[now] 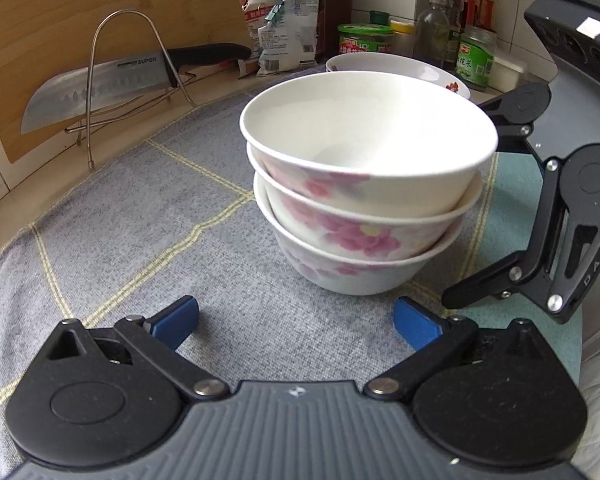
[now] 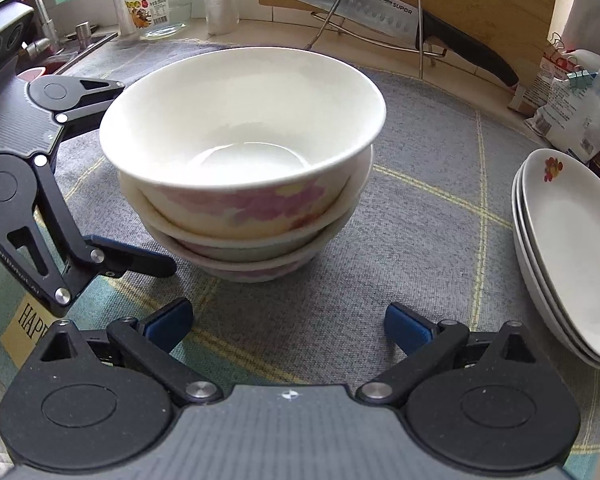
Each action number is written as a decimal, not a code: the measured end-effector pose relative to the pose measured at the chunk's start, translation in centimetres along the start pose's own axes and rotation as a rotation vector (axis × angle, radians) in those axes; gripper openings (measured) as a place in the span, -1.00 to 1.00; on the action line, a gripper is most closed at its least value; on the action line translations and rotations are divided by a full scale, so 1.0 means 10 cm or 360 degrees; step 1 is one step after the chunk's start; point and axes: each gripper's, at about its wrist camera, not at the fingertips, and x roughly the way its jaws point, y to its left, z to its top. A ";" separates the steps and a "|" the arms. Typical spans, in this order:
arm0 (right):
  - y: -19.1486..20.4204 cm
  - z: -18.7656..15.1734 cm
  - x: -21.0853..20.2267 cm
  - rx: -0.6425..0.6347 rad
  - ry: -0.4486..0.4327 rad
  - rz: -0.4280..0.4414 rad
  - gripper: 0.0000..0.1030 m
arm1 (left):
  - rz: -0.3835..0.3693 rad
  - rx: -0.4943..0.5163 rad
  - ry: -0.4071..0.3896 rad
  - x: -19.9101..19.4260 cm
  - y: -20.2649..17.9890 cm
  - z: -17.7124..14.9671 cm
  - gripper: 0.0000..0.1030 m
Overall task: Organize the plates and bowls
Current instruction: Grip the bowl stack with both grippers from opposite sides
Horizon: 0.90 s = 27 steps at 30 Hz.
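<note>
Left wrist view: my left claw (image 1: 296, 322) is spread wide and empty, near the stack of bowls (image 1: 362, 184) on the counter's cloth (image 1: 140, 220). My right claw (image 2: 288, 326) is also wide and empty. Farther right lie the stacked plates (image 2: 572, 256). I judge stacking is finished; next I should withdraw both claws carefully.

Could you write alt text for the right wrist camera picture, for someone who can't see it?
Three flowered bowls sit stacked on a grey checked cloth, with both grippers' jaws open around them and holding nothing: the right gripper in front, the left gripper at the left. A stack of plates lies at the right.
</note>
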 end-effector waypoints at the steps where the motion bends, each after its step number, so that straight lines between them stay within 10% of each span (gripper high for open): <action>1: -0.01 -0.01 -0.01 -0.0030 0.0000 0.0018 1.00 | 0.0004 -0.0004 -0.0004 0.02 0.00 0.01 1.00; 27: -0.34 0.10 0.07 -0.0577 -0.0124 0.0378 1.00 | 0.0036 -0.0038 0.0075 0.10 -0.29 0.15 0.99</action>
